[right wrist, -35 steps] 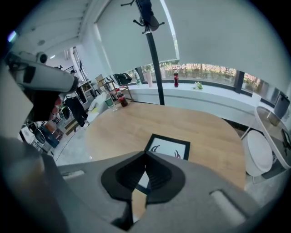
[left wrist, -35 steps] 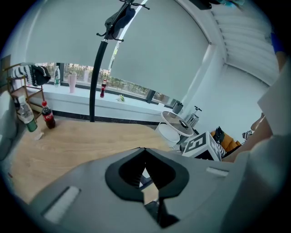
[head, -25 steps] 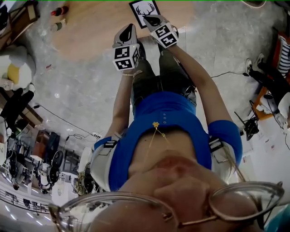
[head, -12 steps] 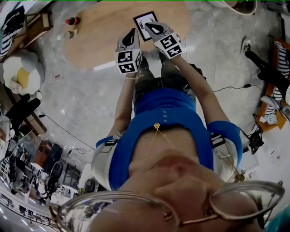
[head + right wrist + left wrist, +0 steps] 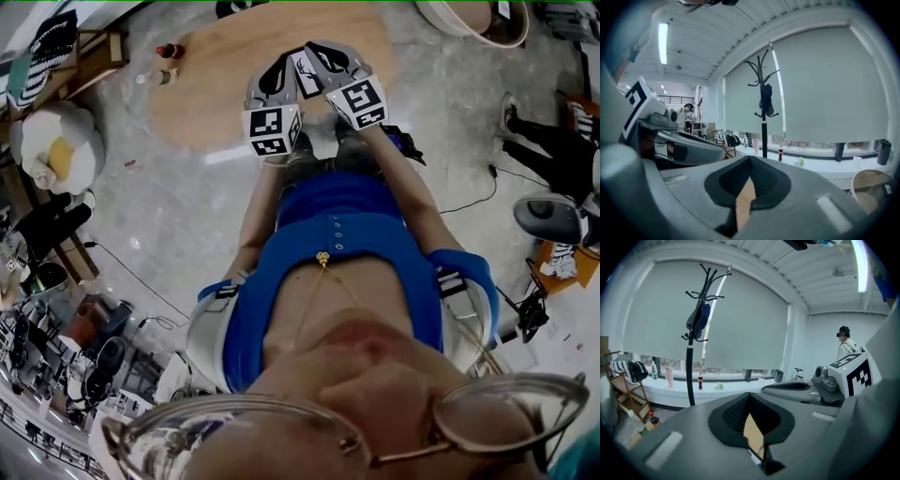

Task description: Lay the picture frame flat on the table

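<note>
Looking down from the head view, where is the black-bordered rectangular picture frame (image 5: 305, 73) with the white print sitting right now? — First

It is lying on the oval light-wood counter (image 5: 206, 94), toward the near edge, in the narrow strip between the two claws. Its printed face is pointing up, so I am judging it flat or very nearly flat. The claws are hiding both of its side edges, though. — Second

Are the claws gripping it? — First

I am not seeing that. The right claw (image 5: 749, 176) is holding its jaws together, with only a thin wedge of tan wood showing past them and nothing pinched. The left claw (image 5: 750, 408) is looking the same, jaws together. A pale sliver with a dark edge is peeking out at the bottom of its slit, probably the frame's border lying below. — Second

Why are they flanking it like that? — First

I am guessing the closed tips are working as blunt pushers, one on the left edge and one on the right. That way they are steadying the frame against skidding on the smooth wood. Whether they are actually touching it, I cannot tell. — Second

Is anything crowding it? — First

No. A small red-capped bottle (image 5: 170, 49) is sitting at the far left of the counter, well apart from the frame. — Second
</note>
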`<state>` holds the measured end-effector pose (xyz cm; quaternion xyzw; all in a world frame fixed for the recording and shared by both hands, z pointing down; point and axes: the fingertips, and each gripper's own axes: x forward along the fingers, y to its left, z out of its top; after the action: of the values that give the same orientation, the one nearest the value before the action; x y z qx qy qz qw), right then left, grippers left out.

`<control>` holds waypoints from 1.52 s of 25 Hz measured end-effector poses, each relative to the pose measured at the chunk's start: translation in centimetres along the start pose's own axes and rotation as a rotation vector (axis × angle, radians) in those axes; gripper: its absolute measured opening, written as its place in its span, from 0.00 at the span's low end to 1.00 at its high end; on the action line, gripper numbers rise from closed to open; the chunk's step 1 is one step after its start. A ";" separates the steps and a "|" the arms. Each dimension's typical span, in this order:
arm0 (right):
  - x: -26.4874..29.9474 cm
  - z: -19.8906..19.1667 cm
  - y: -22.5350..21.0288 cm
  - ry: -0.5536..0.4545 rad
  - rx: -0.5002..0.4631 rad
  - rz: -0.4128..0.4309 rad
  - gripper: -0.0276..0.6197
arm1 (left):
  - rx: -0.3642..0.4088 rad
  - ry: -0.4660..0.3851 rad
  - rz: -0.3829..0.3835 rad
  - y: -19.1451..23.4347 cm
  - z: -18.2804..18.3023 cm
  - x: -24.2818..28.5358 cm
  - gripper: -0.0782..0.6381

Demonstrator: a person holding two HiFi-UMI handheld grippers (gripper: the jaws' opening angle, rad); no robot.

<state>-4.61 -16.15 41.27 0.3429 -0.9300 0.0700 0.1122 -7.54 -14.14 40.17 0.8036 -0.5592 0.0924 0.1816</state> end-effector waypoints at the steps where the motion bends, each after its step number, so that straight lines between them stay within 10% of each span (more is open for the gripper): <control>1: -0.2 0.9 -0.1 -0.020 -0.012 -0.006 0.05 | 0.001 -0.014 0.002 -0.2 0.6 -0.3 0.10; 14: -3.1 11.2 0.0 -0.198 -0.133 -0.029 0.05 | 0.060 -0.173 0.015 -1.8 7.7 -3.2 0.10; 38: -5.5 15.1 -0.6 -0.234 -0.158 -0.058 0.05 | 0.202 -0.343 -0.005 -4.3 14.4 -4.8 0.11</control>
<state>-2.59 -16.27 25.27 0.3653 -0.9291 -0.0474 0.0316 -6.04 -14.31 24.48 0.8230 -0.5679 0.0096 0.0024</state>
